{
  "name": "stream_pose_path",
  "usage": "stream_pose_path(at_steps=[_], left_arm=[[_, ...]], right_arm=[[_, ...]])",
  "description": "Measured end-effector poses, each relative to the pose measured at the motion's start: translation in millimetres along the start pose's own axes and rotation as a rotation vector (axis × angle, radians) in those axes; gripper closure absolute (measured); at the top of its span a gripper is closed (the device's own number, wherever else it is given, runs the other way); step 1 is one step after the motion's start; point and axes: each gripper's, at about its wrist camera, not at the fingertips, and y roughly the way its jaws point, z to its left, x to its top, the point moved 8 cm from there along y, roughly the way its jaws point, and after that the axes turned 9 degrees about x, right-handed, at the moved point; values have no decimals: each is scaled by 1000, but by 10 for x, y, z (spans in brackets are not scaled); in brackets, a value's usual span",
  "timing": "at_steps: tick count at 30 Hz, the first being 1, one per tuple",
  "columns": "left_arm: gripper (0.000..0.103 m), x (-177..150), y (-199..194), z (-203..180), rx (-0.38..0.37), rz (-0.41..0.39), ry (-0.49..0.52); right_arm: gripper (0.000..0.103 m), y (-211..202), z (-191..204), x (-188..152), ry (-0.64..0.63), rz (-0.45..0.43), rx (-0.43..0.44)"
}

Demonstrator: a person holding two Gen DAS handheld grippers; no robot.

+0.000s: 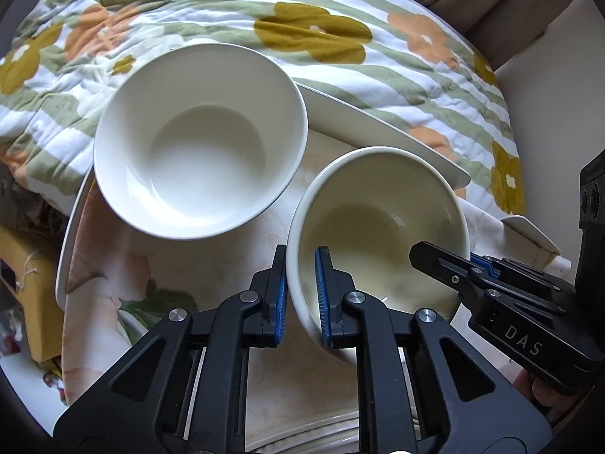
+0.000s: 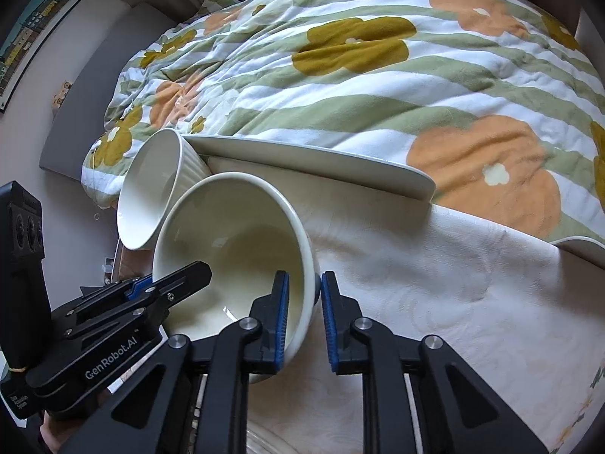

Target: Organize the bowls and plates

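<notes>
On the cloth: cream bowl [image 1: 382, 227] is tilting on a pale patterned cloth [image 2: 435, 283], its mouth facing the cameras.
Left grip: left gripper [image 1: 300, 295] is pinching the bowl's left rim, one blue pad inside the wall and one outside, jaws nearly shut.
Right grip: right gripper [image 2: 304, 317] is clamping the opposite rim the same way (wall sandwiched between its pads).
Neighbour: white bowl [image 1: 200, 140] is sitting just beyond, leaning against the cream one in the right wrist view.
Plate: white plate [image 2: 321, 166] is lying behind both bowls, its far edge tucked under a flowered quilt [image 2: 378, 75].
Room: framed picture [image 2: 34, 38] is hanging on a wall at left.
Hard to read: each bowl's base is hiding behind its own wall; a second plate's rim [image 1: 529, 230] is peeking from under the quilt.
</notes>
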Motion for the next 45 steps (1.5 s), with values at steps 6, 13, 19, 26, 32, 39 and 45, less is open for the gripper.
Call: stream_pose_path(at_steps=[6, 13, 19, 26, 32, 39, 45], left_arm=[[91, 2, -2, 0, 3, -1, 10], [91, 3, -87, -15, 12, -27, 33], [91, -49, -297, -148, 12, -58, 59], [91, -248, -771, -429, 12, -119, 85], [91, -618, -1196, -756, 8, -180, 93], [91, -1243, -1539, -1331, -7, -218, 140], [91, -1780, -1610, -1856, -55, -193, 172]], right_arm=[[87, 7, 4, 11, 6, 2, -15], [87, -34, 30, -1, 21, -16, -8], [87, -264, 49, -54, 26, -55, -7], [87, -769, 75, -223, 6, -123, 11], [87, -1328, 62, -560, -33, -185, 20], [87, -1951, -214, -1197, -27, -242, -6], [87, -2341, -565, -1690, 12, -263, -42]])
